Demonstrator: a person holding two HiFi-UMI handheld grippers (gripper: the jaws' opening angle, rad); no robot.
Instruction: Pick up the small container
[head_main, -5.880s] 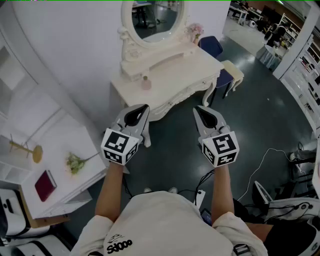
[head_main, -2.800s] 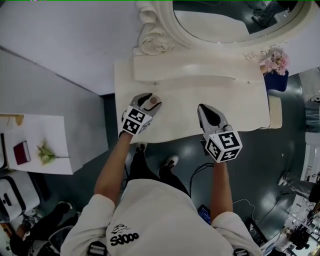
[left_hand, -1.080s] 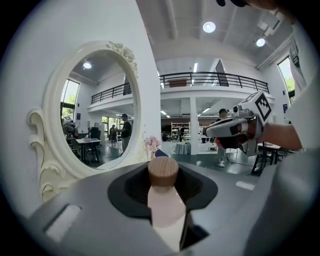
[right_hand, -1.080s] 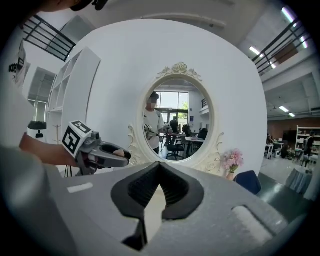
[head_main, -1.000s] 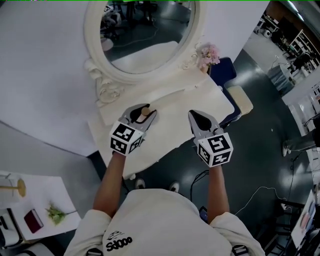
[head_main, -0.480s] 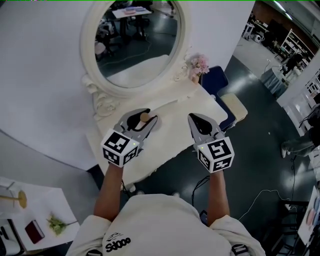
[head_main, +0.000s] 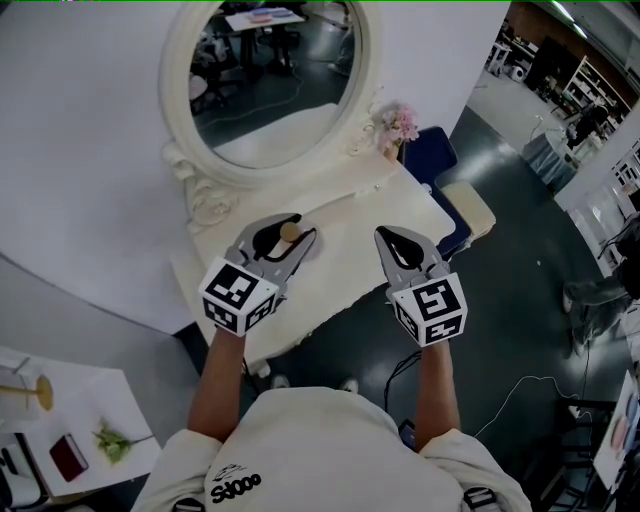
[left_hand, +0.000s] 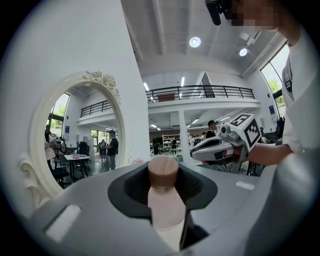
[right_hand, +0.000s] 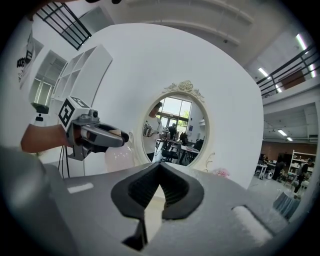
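Observation:
The small container (head_main: 289, 233) is a pale pink bottle with a round wooden cap. My left gripper (head_main: 290, 228) is shut on it and holds it upright above the white dressing table (head_main: 345, 255). In the left gripper view the bottle (left_hand: 165, 200) stands between the dark pads, its cap poking out past them. My right gripper (head_main: 389, 234) hovers level with the left one over the table's right half, shut with nothing in it; its jaw tips meet in the right gripper view (right_hand: 160, 167). That view also shows the left gripper (right_hand: 112, 137) with the pink bottle (right_hand: 119, 157).
An oval mirror (head_main: 265, 80) in an ornate white frame rises behind the table. Pink flowers (head_main: 400, 122) sit at the table's far right corner. A blue chair (head_main: 430, 160) and a cream stool (head_main: 468, 210) stand to the right. A white shelf (head_main: 60, 430) lies at lower left.
The left gripper went from empty to the table, closed on the bottle and now holds it off the table. Over the last second both grippers have barely moved.

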